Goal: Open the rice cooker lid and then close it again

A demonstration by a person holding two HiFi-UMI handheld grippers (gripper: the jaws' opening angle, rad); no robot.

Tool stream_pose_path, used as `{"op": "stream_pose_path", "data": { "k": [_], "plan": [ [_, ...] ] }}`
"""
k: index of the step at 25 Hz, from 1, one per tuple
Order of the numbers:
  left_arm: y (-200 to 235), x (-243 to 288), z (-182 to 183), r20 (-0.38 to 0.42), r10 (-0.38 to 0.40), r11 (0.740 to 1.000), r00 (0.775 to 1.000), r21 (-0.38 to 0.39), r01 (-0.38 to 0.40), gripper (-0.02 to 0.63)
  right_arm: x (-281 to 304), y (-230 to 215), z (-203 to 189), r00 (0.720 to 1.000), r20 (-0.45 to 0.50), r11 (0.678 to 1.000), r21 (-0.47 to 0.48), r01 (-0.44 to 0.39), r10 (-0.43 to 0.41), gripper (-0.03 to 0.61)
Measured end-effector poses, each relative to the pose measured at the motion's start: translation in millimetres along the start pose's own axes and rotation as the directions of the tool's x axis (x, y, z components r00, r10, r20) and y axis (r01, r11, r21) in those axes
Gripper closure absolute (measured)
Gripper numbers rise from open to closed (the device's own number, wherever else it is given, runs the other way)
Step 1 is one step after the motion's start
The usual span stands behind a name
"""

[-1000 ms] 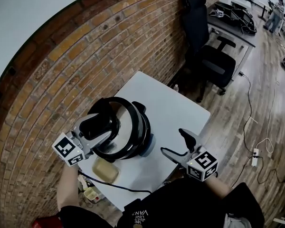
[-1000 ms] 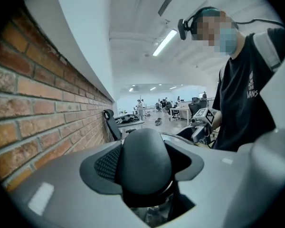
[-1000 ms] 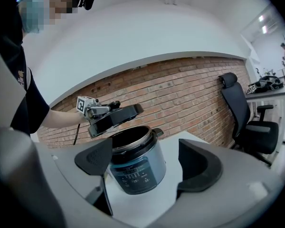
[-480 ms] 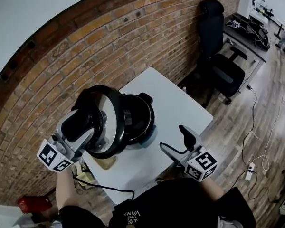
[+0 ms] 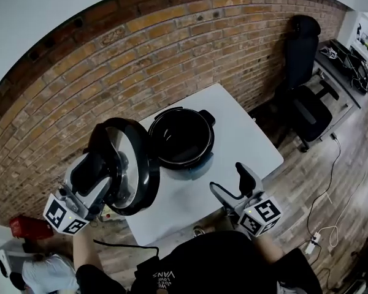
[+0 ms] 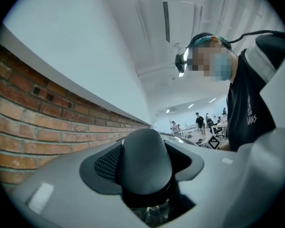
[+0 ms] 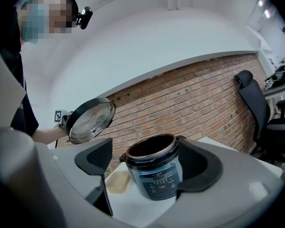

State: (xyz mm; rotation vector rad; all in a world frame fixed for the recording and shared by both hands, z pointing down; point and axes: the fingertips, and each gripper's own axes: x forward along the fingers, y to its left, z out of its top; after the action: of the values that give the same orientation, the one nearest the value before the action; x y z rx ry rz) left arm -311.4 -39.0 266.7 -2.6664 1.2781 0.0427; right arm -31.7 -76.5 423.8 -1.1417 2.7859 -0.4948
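The black rice cooker (image 5: 179, 136) stands open on the white table (image 5: 239, 133), its dark pot uncovered. Its round lid (image 5: 130, 164) is off the cooker, tipped on edge above the table's left side with the shiny underside toward the cooker. My left gripper (image 5: 97, 167) is shut on the lid's black handle (image 6: 145, 167), which fills the left gripper view. My right gripper (image 5: 232, 185) hovers at the table's near edge, open and empty. In the right gripper view the cooker (image 7: 154, 172) sits beyond the open fingers (image 7: 96, 158), with the lid (image 7: 90, 119) raised at upper left.
A brick wall runs behind the table. A tan dish (image 7: 118, 182) lies left of the cooker. A black office chair (image 5: 306, 103) stands at the right, and a red object (image 5: 27, 227) sits on the floor at lower left. A cable hangs off the table's near edge.
My left gripper has carried the lid up and to the left, away from the cooker, and tipped it further on edge. The pot is now fully uncovered. The right gripper stays open.
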Motion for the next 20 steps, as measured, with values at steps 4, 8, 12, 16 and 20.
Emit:
{"op": "stream_pose_path", "data": {
  "k": [4,8,12,16,20],
  "plan": [
    [-4,-37,-2,-0.005,0.095,0.995,0.995,-0.008,-0.095,0.336,3,10,-3,0.999,-0.013,0.999,-0.004,-0.044,0.044,0.150],
    [-6,-71,-7,-0.004,0.172,0.985,0.985,-0.027,-0.172,0.336,8,22,-7,0.997,-0.030,0.997,-0.005,-0.077,0.077,0.150],
    [-9,-96,-16,-0.006,0.240,0.969,0.971,-0.058,-0.240,0.336,12,31,-9,0.994,-0.043,0.995,-0.006,-0.103,0.103,0.150],
    [-9,-107,-28,-0.011,0.287,0.953,0.958,-0.097,-0.287,0.337,15,34,-10,0.992,-0.046,0.993,-0.004,-0.117,0.116,0.150],
    [-6,-104,-36,-0.030,0.292,0.951,0.956,-0.100,-0.293,0.336,14,29,-10,0.993,-0.049,0.994,-0.002,-0.109,0.109,0.150]
  ]
}}
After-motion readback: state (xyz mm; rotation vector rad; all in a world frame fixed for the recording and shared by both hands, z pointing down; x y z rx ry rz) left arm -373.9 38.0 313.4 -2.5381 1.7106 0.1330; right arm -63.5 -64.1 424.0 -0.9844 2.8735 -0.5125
